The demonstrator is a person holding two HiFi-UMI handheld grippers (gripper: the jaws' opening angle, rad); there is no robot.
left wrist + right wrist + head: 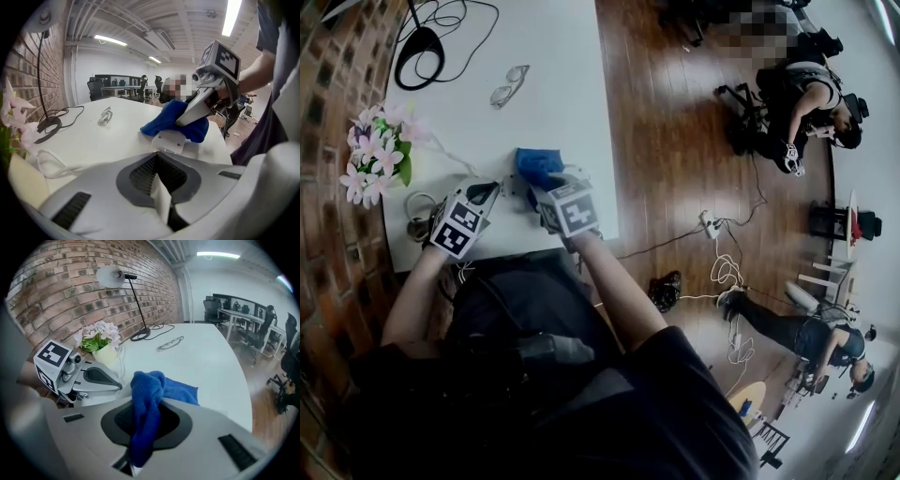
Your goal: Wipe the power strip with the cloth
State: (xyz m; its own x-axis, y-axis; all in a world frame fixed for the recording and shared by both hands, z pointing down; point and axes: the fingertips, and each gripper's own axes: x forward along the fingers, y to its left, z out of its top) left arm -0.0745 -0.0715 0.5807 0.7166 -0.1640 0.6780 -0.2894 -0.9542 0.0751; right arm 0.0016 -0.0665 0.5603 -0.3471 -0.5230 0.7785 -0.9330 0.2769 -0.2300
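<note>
**Cloth meets power strip at the desk's edge**

The right claw [143, 420] is clamped on a bunched blue cloth [154, 390], which spills forward out of its jaws onto the white table [553, 84]. Facing it, the left claw [161, 190] is all but closed. It pinches a thin white piece that appears to belong to the power strip [171, 140]. The strip's pale body lies just ahead of that claw's tips, and the cloth rests against its far end, under the right claw's nose. By the look of it, the wipe is under way rather than finished. To do it well, the left claw's pinch should be firm enough that the light strip does not skate along with the cloth. The right claw should press the loose fold flat on the top face and draw it toward the left claw. The strip sits near the table's front edge, so short, steady strokes look safer than one long shove.
</note>
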